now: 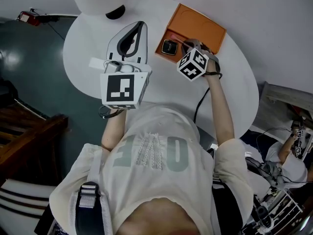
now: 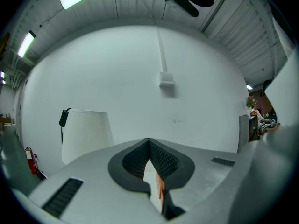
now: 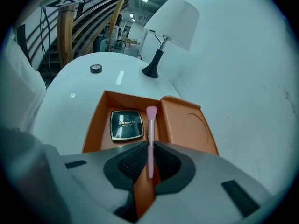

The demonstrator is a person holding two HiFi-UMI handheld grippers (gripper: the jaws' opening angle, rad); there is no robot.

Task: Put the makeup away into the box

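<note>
Fingers of right gripper clenched pink brush over orange box; left gripper sat closed, empty. Risk judged: early release, brush bouncing out.

Pale T-shirt with faded lettering, black shoulder strap, grey left tongs, right tongs, black-and-white marker cubes

Orange rectangular open box: orange inside and out, its lid the same shade. Square glossy compact: black, with pale script lettering (too small to read). Slim makeup brush: pale pink handle, deeper pink bristles. Round tabletop: plain white. Table lamp: white shade, black base. Small round disc: black. Right gripper and left gripper: grey bodies, black ribbed pads. Marker cube: black-and-white squares.
</note>
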